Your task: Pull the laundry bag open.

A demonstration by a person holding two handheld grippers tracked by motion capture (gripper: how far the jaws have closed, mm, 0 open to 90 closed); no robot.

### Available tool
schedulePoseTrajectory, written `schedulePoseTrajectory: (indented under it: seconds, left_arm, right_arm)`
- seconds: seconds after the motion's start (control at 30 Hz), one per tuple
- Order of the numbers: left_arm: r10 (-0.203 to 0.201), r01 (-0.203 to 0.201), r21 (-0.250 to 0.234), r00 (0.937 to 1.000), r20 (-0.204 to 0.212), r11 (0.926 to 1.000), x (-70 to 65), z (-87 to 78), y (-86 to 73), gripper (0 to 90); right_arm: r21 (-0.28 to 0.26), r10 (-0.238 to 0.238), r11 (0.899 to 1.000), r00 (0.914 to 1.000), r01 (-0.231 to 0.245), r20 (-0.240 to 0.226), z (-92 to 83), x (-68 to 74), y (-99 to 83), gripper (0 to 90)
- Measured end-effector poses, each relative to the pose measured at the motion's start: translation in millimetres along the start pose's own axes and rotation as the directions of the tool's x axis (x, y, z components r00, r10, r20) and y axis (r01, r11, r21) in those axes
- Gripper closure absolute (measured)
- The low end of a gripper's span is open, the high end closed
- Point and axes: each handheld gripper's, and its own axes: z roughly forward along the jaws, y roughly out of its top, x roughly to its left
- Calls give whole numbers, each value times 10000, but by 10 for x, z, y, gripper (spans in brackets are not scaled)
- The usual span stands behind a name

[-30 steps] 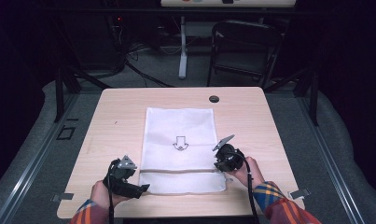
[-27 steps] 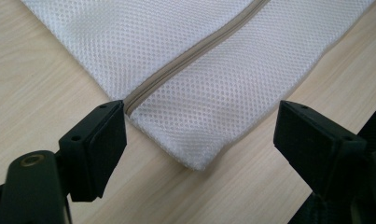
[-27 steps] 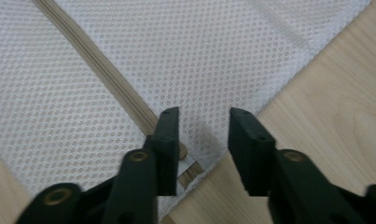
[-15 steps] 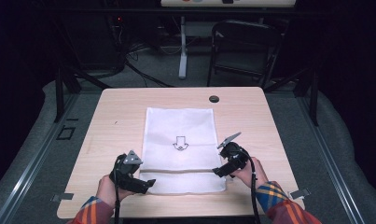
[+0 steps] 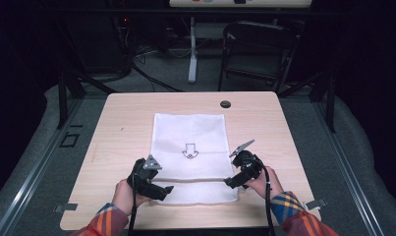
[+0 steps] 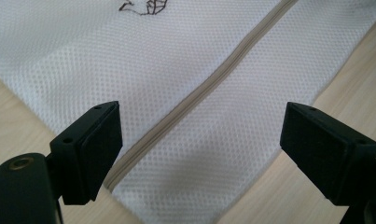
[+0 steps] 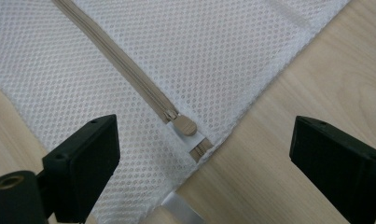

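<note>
a white mesh laundry bag (image 5: 190, 150) lies flat on the light wooden surface (image 5: 122, 128), its long side running away from the person, with a small dark arrow mark (image 5: 189, 150) printed near its middle. a beige zipper (image 5: 195, 180) crosses the bag close to its near end, parallel to the near edge of the surface. the left hand-held gripper (image 5: 167, 189) sits at the bag's near left corner, held in the person's left hand (image 5: 124, 194); in the left gripper view its two black jaws stand wide apart over the mesh (image 6: 176, 70), with the zipper (image 6: 209, 86) running diagonally between them and nothing pressed between the pads. the right hand-held gripper (image 5: 229, 183) is at the bag's near right edge, in the right hand (image 5: 264, 184). its jaws have just been opening, and in the right gripper view they stand wide apart above the zipper's end, gripping nothing. there the zipper pull (image 7: 183, 125), a small beige tab, lies at the end of the zipper (image 7: 115, 58) right by the bag's corner, between the two jaws but untouched by either. bare wood of the surface (image 7: 293, 93) shows just beside that corner. plaid sleeves (image 5: 303, 216) come in from the bottom of the high view. a small dark round thing (image 5: 225, 104) sits on the far part of the surface, well apart from the bag, and a dark chair (image 5: 257, 49) stands on the floor beyond.
</note>
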Motion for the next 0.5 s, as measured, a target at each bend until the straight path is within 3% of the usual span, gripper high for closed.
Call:
schedulePoseTrajectory:
  seconds: [0.5]
  left_arm:
    - [592, -583, -212, 9973, 436, 9981, -165, 352, 356, 135]
  right_arm:
    - [-99, 4, 10000, 10000, -4, 16, -11, 3, -9, 162]
